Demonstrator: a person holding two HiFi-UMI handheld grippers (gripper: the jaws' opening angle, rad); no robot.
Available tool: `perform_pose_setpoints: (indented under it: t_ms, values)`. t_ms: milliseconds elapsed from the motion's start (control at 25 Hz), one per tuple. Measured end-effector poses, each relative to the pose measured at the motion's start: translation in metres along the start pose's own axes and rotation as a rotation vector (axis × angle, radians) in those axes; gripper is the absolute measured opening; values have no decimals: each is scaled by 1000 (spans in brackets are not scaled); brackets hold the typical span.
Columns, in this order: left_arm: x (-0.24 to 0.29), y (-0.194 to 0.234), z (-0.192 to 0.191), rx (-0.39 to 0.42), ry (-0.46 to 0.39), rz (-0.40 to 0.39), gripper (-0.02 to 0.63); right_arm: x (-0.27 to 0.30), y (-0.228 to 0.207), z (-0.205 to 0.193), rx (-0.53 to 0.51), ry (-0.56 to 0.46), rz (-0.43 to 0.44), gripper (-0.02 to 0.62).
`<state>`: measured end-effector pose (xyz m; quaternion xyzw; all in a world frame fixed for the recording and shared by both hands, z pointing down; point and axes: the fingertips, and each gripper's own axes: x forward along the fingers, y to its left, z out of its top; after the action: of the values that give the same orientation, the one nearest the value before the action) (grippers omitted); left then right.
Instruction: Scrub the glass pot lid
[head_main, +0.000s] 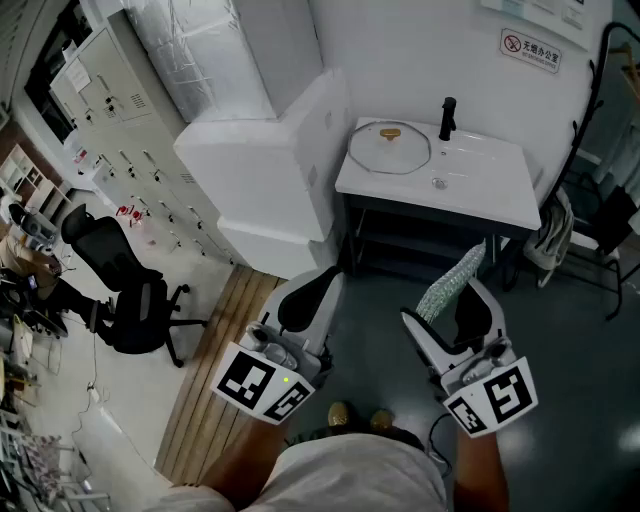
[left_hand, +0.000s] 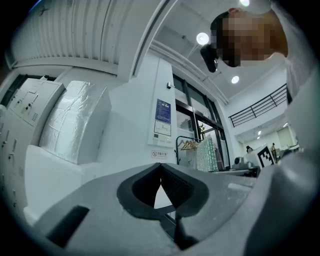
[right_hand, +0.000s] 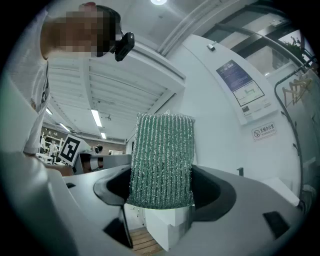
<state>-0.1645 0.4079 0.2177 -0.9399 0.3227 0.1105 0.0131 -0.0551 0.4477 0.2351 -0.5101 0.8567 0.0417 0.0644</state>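
Observation:
The glass pot lid (head_main: 390, 147) with a gold knob lies flat on the left part of the white sink counter (head_main: 480, 200), far ahead of both grippers. My right gripper (head_main: 448, 300) is shut on a green scrubbing sponge (head_main: 450, 282), which stands up between the jaws (right_hand: 162, 160). My left gripper (head_main: 312, 290) is shut with nothing in it; its pads meet in the left gripper view (left_hand: 161, 186). Both grippers are held low, near my body, pointing a little upward. The lid appears in neither gripper view.
A black tap (head_main: 447, 118) stands at the back of the counter. White foam blocks (head_main: 270, 170) stand left of the sink, above a wooden pallet (head_main: 215, 375). An office chair (head_main: 125, 290) is at the left. A cloth (head_main: 555, 235) hangs right of the sink.

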Motion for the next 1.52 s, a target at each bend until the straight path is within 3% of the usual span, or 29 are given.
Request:
perform_pose_setpoints:
  t_ms: [480, 1120, 1520]
  values:
    - [10, 0, -3, -5, 4, 7, 15, -1, -10, 0, 18, -3, 5, 348]
    - [42, -3, -18, -5, 7, 89, 15, -21, -62, -2, 20, 5, 29, 348]
    - [67, 8, -19, 12, 2, 97, 15, -6, -84, -4, 15, 7, 45, 348]
